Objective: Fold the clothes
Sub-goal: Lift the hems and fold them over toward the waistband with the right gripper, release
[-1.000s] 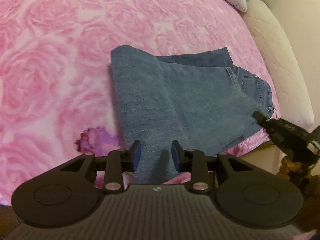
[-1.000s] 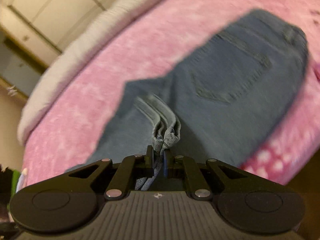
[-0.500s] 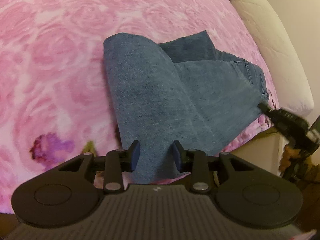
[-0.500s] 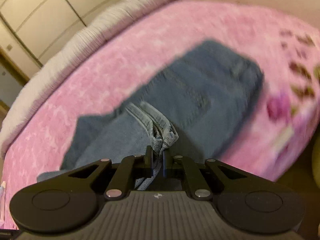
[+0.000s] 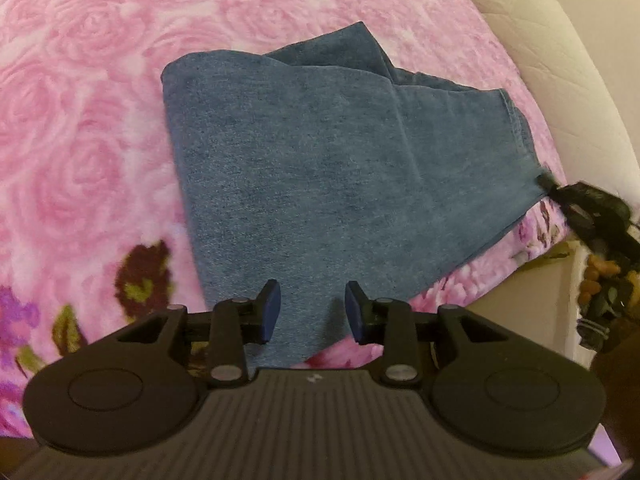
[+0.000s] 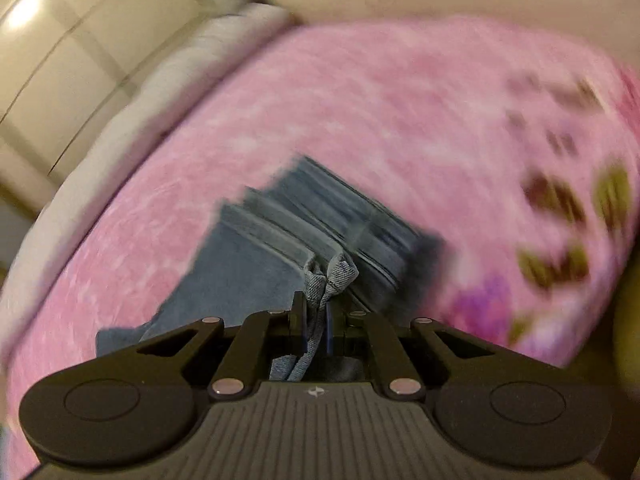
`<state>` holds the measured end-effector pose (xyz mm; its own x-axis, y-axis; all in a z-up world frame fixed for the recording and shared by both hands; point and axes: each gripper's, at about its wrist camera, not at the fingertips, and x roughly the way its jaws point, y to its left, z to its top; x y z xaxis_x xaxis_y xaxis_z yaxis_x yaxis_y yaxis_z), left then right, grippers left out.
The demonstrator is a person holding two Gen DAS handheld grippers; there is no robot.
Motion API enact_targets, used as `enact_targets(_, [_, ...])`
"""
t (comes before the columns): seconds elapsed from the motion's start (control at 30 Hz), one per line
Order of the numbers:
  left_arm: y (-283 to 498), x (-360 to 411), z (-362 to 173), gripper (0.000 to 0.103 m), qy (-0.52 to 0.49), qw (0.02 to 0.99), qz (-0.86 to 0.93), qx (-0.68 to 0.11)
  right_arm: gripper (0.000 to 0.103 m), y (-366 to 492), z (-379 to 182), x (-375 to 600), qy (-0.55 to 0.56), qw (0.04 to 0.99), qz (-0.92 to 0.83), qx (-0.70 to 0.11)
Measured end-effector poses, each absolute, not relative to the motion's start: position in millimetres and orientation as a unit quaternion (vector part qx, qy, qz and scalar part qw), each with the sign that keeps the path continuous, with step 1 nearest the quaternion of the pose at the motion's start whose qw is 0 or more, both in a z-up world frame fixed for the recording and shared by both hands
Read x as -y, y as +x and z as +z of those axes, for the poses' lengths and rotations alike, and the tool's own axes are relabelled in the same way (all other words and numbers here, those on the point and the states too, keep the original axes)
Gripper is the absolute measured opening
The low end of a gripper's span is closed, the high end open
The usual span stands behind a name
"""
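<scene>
My right gripper [image 6: 318, 322] pinches bunched hem of folded jeans [image 5: 320, 160] on pink blanket [image 5: 80, 100]. My left gripper [image 5: 312, 312] narrowly parted, denim between pads, grip unclear.

Wide open room was left on the pink blanket [image 5: 80, 120] left of and beyond the folded jeans [image 5: 320, 168]. On the right, passage was bounded by the cream padded edge [image 5: 560, 80].
</scene>
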<state>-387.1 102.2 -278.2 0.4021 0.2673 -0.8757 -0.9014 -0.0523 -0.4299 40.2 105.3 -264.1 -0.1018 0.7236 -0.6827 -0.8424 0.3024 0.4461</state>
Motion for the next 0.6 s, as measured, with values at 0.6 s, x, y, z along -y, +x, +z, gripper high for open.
enact_targets(0.6, [-371.5, -110.4, -274.9, 0.03, -0.535, 0.587, 0.515, -0.322, 0.036, 74.6, -257.1, -108.0, -0.111, 0.696, 0.564, -0.429])
